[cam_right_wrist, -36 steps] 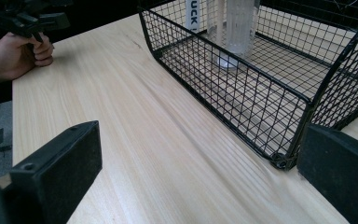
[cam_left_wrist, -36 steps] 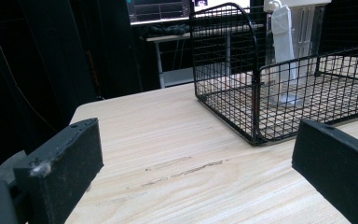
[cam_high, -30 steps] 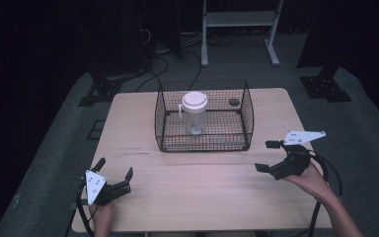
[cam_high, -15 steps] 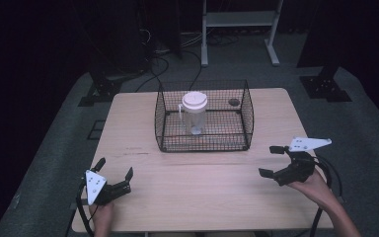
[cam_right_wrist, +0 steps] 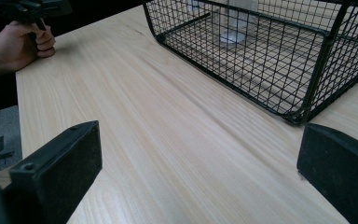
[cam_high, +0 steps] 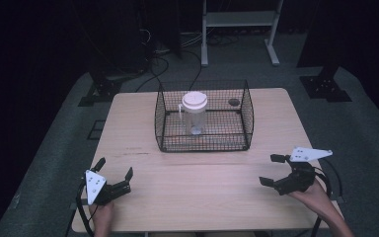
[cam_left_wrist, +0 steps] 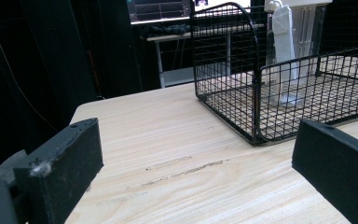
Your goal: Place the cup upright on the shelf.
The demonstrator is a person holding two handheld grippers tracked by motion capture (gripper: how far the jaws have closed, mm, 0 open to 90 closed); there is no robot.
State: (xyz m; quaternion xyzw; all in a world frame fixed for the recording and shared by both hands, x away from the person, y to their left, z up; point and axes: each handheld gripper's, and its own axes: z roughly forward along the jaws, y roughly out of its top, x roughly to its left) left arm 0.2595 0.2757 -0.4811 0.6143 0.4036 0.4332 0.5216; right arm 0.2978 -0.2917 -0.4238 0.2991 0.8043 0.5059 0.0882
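Observation:
A black wire basket stands at the middle back of the wooden table. Inside it a clear plastic jug with a white lid stands upright. My left gripper rests open near the front left corner, held by a hand. My right gripper is open at the front right, a little above the table, nothing between its jaws. The left gripper view has the basket and the jug ahead on the right. In the right gripper view the basket lies ahead, with the other hand far left.
A small dark round object lies on the basket floor at the back right. Beyond the table are a white metal stand, cables on the grey floor and dark stand feet.
My right gripper has drawn back toward the front right edge of the table and lowered a little. The left gripper has stayed put.

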